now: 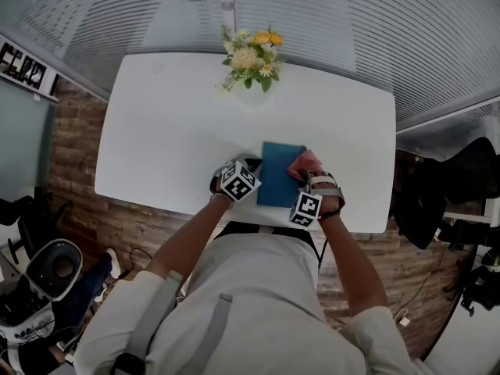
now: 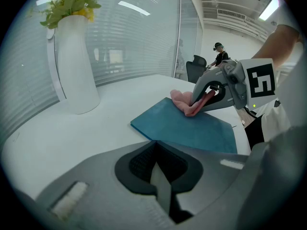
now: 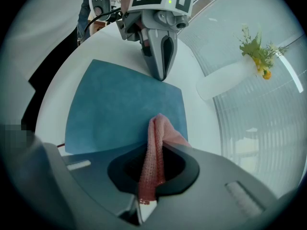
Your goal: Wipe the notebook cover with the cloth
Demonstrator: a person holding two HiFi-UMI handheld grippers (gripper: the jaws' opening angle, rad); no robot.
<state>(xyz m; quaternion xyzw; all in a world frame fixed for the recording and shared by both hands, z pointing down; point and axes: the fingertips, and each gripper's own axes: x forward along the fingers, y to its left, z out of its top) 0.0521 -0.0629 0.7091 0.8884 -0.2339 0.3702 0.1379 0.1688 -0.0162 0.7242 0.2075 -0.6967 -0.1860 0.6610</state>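
A blue notebook point(image 1: 277, 182) lies flat near the front edge of the white table point(image 1: 164, 131). My right gripper point(image 1: 311, 180) is shut on a pink cloth point(image 1: 305, 164), which rests on the notebook's right part. In the right gripper view the cloth point(image 3: 156, 138) runs out from between the jaws onto the blue cover point(image 3: 120, 104). My left gripper point(image 1: 256, 168) is shut with nothing in it, and its tips point(image 3: 160, 75) touch the notebook's left edge. In the left gripper view the notebook point(image 2: 182, 128) lies just past the jaws, with the right gripper point(image 2: 199, 104) and cloth point(image 2: 181, 99) on it.
A white vase of yellow flowers point(image 1: 251, 59) stands at the table's far edge, well behind the notebook; it also shows as a tall vase point(image 2: 74, 66). A person point(image 2: 219, 54) stands far off in the room. Dark gear point(image 1: 437, 186) sits right of the table.
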